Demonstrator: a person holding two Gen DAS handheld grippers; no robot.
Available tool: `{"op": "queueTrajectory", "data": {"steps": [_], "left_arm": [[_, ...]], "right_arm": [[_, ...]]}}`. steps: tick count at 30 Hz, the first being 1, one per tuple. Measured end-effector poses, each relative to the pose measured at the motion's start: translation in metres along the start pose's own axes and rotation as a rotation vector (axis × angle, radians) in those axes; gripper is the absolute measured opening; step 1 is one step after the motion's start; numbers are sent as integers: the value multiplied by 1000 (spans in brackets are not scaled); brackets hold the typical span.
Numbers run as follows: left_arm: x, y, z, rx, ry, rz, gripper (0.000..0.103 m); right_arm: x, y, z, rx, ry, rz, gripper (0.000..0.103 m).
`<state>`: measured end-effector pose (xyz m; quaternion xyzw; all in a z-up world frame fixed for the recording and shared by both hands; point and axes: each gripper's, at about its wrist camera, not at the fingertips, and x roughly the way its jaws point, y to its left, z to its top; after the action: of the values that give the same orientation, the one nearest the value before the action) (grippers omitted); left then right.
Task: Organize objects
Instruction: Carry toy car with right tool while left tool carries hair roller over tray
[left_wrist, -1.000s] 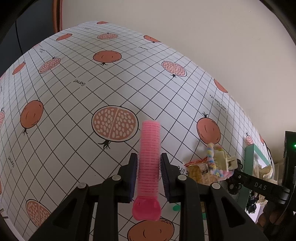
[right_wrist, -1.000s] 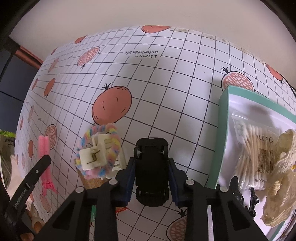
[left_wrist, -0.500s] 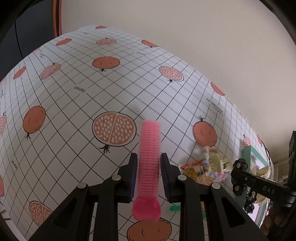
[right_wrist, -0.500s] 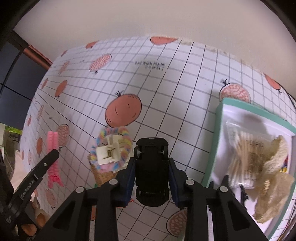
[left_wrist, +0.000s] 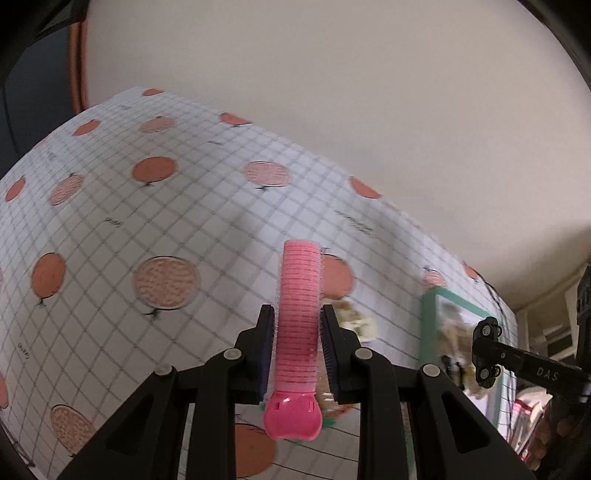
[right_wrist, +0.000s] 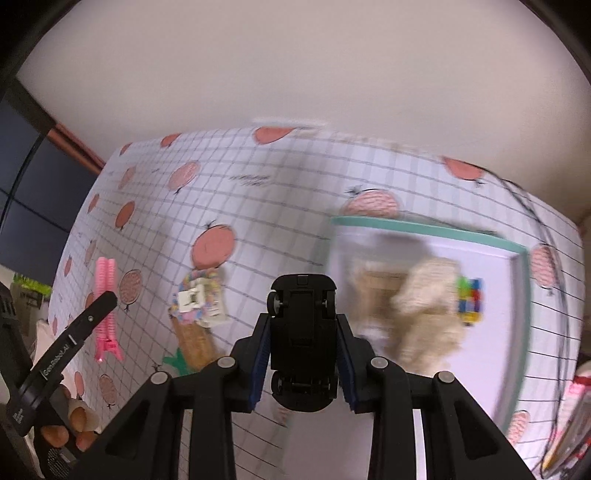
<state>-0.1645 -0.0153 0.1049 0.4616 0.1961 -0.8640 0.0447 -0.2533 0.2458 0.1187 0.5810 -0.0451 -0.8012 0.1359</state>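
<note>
My left gripper (left_wrist: 297, 328) is shut on a pink hair roller clip (left_wrist: 299, 317) that points away from me, held above the fruit-print tablecloth (left_wrist: 147, 229). My right gripper (right_wrist: 303, 325) is shut on a black toy car (right_wrist: 302, 332), underside up, in the air just left of the green-rimmed tray (right_wrist: 424, 225). In the left wrist view the car (left_wrist: 487, 354) shows at the right beside that tray (left_wrist: 428, 325). The pink clip (right_wrist: 105, 306) appears at the left in the right wrist view.
The tray holds a cotton-swab bag (right_wrist: 373, 291), a beige mesh pouch (right_wrist: 428, 306) and a colourful cube (right_wrist: 469, 299). On the cloth lie a white claw clip on a pastel scrunchie (right_wrist: 195, 299) and an ice-cream-cone item (right_wrist: 192, 339). A wall (right_wrist: 295, 74) rises behind the table.
Both grippers have lifted with their loads, so the table looks farther away. The right gripper with the car moved toward the tray. The view is now motion-blurred.
</note>
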Motion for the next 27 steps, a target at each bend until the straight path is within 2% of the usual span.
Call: {"op": "queueTrajectory", "data": {"steps": [5, 9, 19, 27], "left_arm": [[1, -32, -6, 55, 15, -71, 26], [0, -66, -13, 109, 29, -155, 26], [4, -137, -41, 252, 83, -227, 26], [20, -169, -65, 324, 149, -242, 26]], "right_arm": [[-21, -37, -2, 45, -23, -31, 35], [-36, -66, -5, 76, -37, -58, 35], [-43, -118, -16, 125, -20, -107, 35], [-26, -141, -22, 152, 10, -116, 35]]}}
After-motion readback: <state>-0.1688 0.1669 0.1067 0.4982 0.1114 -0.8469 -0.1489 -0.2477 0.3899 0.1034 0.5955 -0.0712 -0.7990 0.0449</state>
